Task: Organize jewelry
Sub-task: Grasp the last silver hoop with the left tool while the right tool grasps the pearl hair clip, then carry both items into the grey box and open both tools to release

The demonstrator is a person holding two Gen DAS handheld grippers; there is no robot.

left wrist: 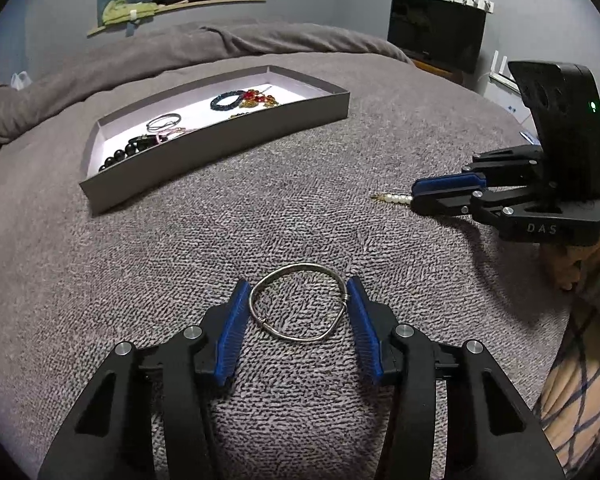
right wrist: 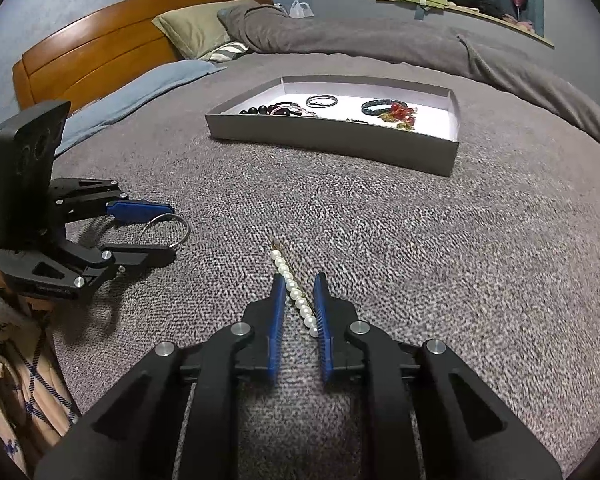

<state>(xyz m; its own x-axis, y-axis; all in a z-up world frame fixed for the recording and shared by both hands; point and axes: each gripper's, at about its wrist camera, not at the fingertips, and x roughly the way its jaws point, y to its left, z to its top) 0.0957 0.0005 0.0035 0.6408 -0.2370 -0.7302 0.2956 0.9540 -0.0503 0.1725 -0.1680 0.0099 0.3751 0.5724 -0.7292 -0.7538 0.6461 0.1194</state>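
Observation:
A silver wire bangle [left wrist: 298, 303] lies on the grey bed cover between the blue pads of my left gripper [left wrist: 298, 294]. The pads touch or nearly touch its sides; the jaws stand wide apart. It also shows in the right wrist view [right wrist: 165, 230]. A pearl hair clip [right wrist: 296, 294] lies between the pads of my right gripper [right wrist: 299, 286], whose jaws are partly open around it; its tip sticks out in the left wrist view [left wrist: 392, 199]. A grey tray [left wrist: 220, 150] [right wrist: 332, 140] farther back holds several bracelets and beads.
The grey textured bed cover [right wrist: 420, 260] spreads all around. Pillows and a wooden headboard [right wrist: 100, 52] are at the far left of the right view. A dark screen [left wrist: 436, 32] stands beyond the bed. The person's patterned sleeve [left wrist: 580, 380] is at the right edge.

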